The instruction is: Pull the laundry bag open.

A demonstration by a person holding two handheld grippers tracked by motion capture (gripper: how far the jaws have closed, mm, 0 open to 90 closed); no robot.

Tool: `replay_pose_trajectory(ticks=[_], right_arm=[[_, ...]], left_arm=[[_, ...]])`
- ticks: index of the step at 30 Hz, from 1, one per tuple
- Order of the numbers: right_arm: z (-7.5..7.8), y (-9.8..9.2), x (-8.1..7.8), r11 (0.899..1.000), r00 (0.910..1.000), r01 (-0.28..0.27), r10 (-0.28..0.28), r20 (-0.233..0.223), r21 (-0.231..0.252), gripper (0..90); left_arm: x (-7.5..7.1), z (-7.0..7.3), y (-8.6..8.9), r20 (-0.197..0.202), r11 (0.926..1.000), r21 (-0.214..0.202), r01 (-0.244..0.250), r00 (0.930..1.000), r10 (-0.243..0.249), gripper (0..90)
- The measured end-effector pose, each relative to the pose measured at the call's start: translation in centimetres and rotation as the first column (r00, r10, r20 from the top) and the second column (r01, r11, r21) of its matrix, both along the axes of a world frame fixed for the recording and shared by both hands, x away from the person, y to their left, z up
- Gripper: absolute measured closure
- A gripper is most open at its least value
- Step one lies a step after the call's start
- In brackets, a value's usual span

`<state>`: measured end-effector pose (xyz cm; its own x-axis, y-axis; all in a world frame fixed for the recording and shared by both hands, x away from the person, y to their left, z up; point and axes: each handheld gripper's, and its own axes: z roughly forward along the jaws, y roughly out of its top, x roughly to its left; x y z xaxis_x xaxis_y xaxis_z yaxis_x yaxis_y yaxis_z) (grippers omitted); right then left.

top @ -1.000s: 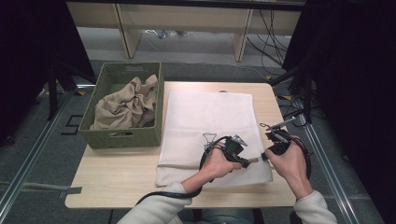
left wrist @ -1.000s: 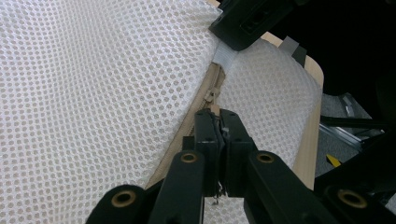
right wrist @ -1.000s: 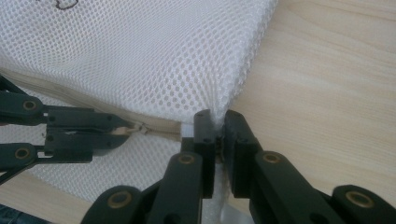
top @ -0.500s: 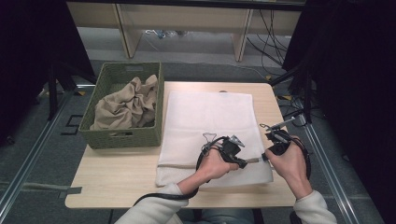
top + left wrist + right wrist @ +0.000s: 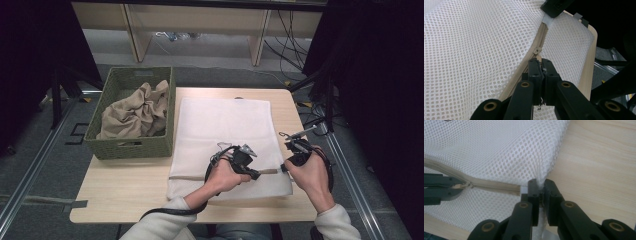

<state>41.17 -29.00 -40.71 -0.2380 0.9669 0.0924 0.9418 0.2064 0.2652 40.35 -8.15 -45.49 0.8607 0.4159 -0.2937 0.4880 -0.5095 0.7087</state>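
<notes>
Seen flat on the pale wooden counter (image 5: pixel 125 195) beside a green woven basket (image 5: pixel 112 145): white mesh zippered laundry bag (image 5: pixel 225 125). Left hand-held gripper (image 5: pixel 541 72) clamped on the beige zipper pull (image 5: pixel 537 51); right hand-held gripper (image 5: pixel 539 188) pinching the bag's corner. Risk judged: thin pull slipping free, or mesh snagging in the teeth if tension slackened.

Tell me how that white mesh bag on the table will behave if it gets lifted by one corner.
The mesh bag will probably sag and fold, since it lies flat and puckers where the right gripper pinches its corner. It looks light: thin open netting with nothing visibly bulging inside. The left gripper is shut at the zipper, which may drag the loose fabric along.
</notes>
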Motion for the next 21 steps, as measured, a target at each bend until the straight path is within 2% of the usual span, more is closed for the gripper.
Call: replay_pose_trajectory(ticks=[4,5,8,14,19,21], right_arm=[[0.1,0.2,-0.1,1.0,0.9999,-0.001,0.001,-0.011,0.008,85.0],[-0.1,0.1,0.0,0.999,0.9997,0.012,-0.011,0.019,-0.04,85.0],[-0.3,-0.3,0.2,0.999,0.9994,-0.004,0.005,0.035,-0.037,85.0],[-0.2,0.0,0.1,0.999,0.9996,-0.005,0.006,0.028,-0.033,85.0],[-0.1,0.1,0.0,0.999,0.9997,-0.01,0.011,0.024,-0.032,84.9],[-0.2,0.1,0.0,0.999,0.9997,-0.002,0.003,0.026,-0.053,85.0]], left_arm=[[-0.1,0.0,0.2,0.003,1.0,0.003,-0.003,1.0,0.003,86.6],[-0.1,0.1,0.4,0.006,1.0,0.006,-0.002,1.0,0.002,86.6],[0.0,0.1,0.9,0.007,0.9999,0.014,0.0,1.0,0.0,86.6],[-0.2,0.2,1.1,0.004,1.0,0.0,-0.006,1.0,0.006,86.6],[-0.4,0.3,1.3,0.009,1.0,0.007,-0.005,0.9999,0.005,86.6],[-0.3,0.3,1.5,0.014,0.9999,0.014,-0.006,0.9999,0.005,86.6]])
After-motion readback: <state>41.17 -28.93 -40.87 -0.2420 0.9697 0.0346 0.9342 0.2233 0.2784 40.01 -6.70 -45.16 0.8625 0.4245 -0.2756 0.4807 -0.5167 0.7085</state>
